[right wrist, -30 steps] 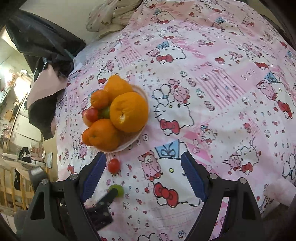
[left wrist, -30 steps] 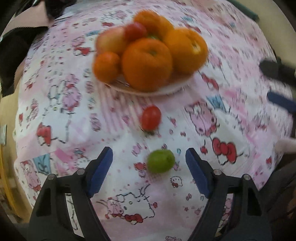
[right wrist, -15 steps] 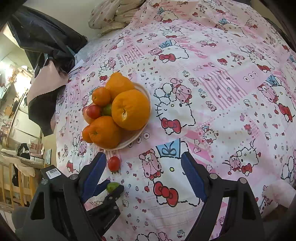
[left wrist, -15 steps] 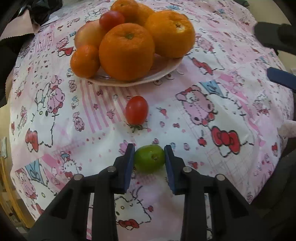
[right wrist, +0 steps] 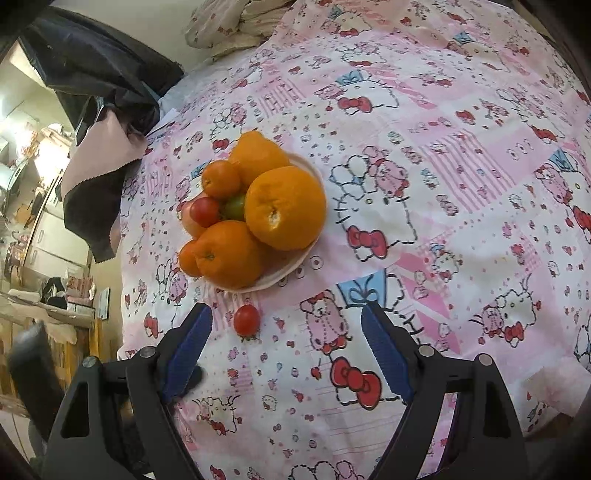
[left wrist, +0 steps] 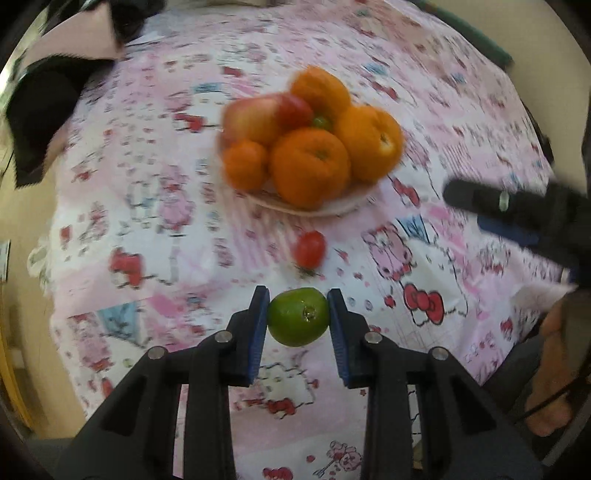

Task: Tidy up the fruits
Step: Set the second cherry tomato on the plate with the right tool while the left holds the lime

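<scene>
My left gripper is shut on a small green lime and holds it above the pink patterned tablecloth. A pale plate ahead holds several oranges, an apple and a red tomato. A loose red cherry tomato lies on the cloth between the lime and the plate. In the right wrist view the plate with oranges sits left of centre and the cherry tomato lies just below it. My right gripper is open and empty, above the cloth near that tomato.
The pink cartoon-print tablecloth covers the table. Dark and pink cloths hang at the far left edge. A bundled fabric lies at the far side. The right gripper's finger shows at the right of the left wrist view.
My left gripper closed on the lime and lifted it off the cloth, pulling back from the plate. The right gripper stayed open and shifted slightly.
</scene>
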A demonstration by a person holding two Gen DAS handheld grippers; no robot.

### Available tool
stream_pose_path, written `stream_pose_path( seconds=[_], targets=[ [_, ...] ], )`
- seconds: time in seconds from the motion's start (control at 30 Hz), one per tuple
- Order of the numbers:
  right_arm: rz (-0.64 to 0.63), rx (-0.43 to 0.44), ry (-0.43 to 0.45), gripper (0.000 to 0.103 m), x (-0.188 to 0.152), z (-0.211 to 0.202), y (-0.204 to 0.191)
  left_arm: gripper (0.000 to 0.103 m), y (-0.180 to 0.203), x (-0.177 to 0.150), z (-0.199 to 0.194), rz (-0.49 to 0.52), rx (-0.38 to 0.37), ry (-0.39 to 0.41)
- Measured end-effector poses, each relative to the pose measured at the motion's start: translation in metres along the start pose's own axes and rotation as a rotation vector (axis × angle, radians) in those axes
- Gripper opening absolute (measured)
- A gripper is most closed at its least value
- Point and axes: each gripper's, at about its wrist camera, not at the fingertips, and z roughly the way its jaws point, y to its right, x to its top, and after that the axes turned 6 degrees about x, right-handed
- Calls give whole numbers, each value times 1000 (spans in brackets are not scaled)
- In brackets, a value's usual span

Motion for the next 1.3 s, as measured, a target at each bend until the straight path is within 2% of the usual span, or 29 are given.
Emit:
stream_pose_path(
  seconds=[0.13, 0.3, 0.43, 0.57, 0.63, 0.73, 0.8, 0.9, 1.07, 1.13, 1.2, 1.3],
  targets=[
    [-6, 12, -30, 86, 0, 10, -4, 28, -34, 6, -7, -101, 69, -4],
    [-3, 38, -103, 85, -1, 32, -6, 28, -68, 0, 3, -241, 74, -56],
    [14, 62, -168, 85, -3, 52, -7, 28, -79, -3, 9, -290, 71, -79],
    [-4, 7, -219, 85, -6, 74, -6, 28, -80, 1, 11, -308, 95, -69],
    [29, 41, -236, 85, -7, 79, -2, 28, -82, 3, 12, -325, 98, -65],
    [58, 80, -245, 77, -6, 85, -2, 28, -88, 6, 11, -359, 96, -56],
    [56, 80, -270, 65, -5, 95, -4, 28, -90, 8, 10, -370, 97, -47],
    [35, 95, -318, 54, -8, 115, -11, 28, -91, 11, 9, -376, 94, -42],
    [7, 101, -328, 50, -8, 133, -22, 28, -89, 13, 9, -368, 84, -38],
    [-5, 87, -327, 45, -7, 138, -23, 28, -86, 14, 9, -360, 87, -33],
    [-5, 81, -340, 31, -8, 141, -22, 28, -86, 15, 10, -355, 92, -32],
    [4, 96, -337, 31, -8, 133, -18, 28, -88, 15, 12, -362, 95, -36]
  ],
)
